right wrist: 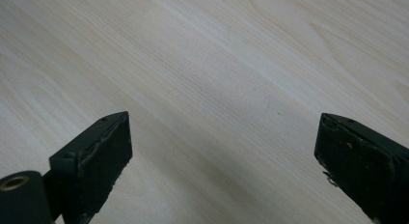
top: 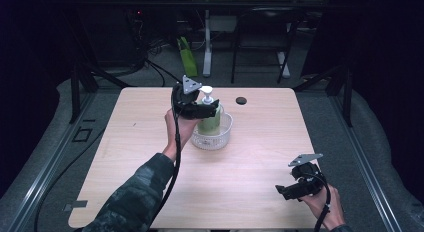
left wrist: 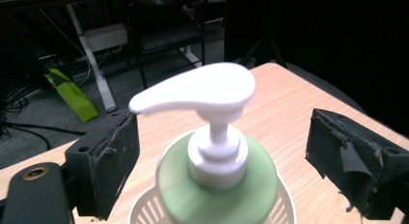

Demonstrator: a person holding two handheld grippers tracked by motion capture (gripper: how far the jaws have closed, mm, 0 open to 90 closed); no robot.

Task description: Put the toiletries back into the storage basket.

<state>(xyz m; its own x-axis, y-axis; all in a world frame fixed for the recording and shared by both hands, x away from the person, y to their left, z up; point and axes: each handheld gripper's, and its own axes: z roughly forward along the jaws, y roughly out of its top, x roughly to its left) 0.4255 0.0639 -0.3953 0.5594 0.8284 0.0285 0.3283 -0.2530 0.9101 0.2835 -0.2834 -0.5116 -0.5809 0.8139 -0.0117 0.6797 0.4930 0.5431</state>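
Wooden table (top: 150, 157), soap bottle (left wrist: 217, 185) in basket (top: 212, 138) — between parted left gripper (left wrist: 219, 156) pads, untouched

You are looking at a green soap bottle (top: 210, 123) with a white pump head (left wrist: 202, 91), standing upright inside a small white slatted basket (top: 226, 133) near the tabletop's (top: 260, 157) middle.

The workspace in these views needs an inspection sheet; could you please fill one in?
Surface: pale wooden table, bare around the right gripper.
Job's things: green pump bottle standing upright in a white slotted basket.
Clutter: small dark disc behind the basket.
Grippers: left gripper open, pads either side of the pump, apart from it; right gripper open over the table.
Cables: black cable along the left forearm.
Surroundings: dark room, desk legs, green object on the floor.
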